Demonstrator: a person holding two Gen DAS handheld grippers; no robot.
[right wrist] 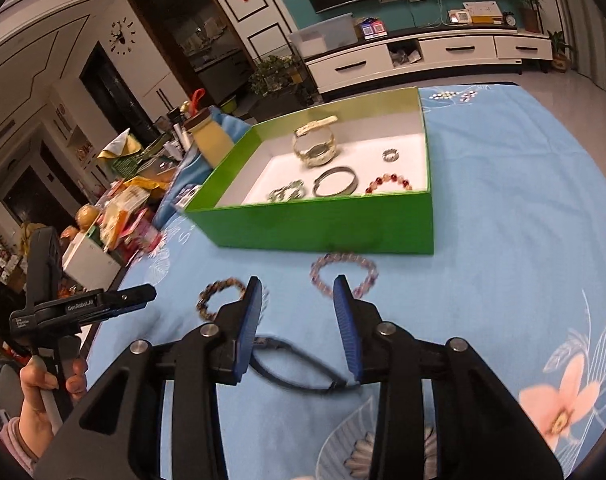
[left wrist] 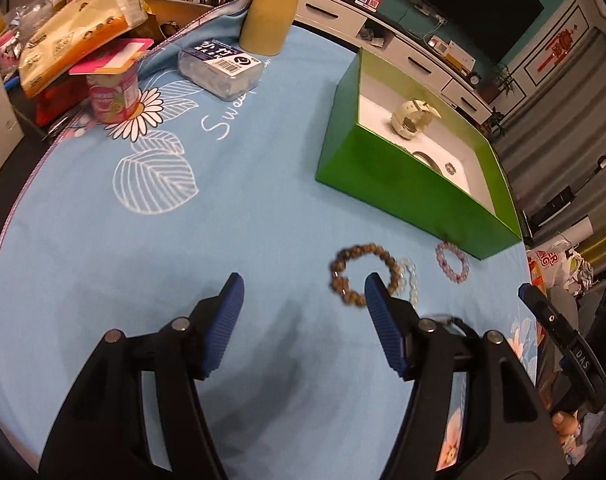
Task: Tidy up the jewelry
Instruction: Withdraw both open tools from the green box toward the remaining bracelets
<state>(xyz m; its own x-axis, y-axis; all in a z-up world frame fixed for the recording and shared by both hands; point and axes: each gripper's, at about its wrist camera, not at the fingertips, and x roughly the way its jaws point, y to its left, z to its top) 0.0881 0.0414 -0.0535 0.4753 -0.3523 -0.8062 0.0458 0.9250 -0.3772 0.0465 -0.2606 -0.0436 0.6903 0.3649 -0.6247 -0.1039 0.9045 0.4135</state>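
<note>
Both claws spread, empty. Purple bracelet (right wrist: 344, 276) lies just ahead of my right claw (right wrist: 299, 300); brown one (left wrist: 363, 274) nearer left claw (left wrist: 303, 292).

A brown beaded bracelet (left wrist: 361, 274) is lying flat on the blue surface, touching a clear beaded bracelet (left wrist: 410, 280); a purple one (right wrist: 343, 274) is resting just before the open green box (right wrist: 323, 224) holding watches, bangles and rings.
</note>
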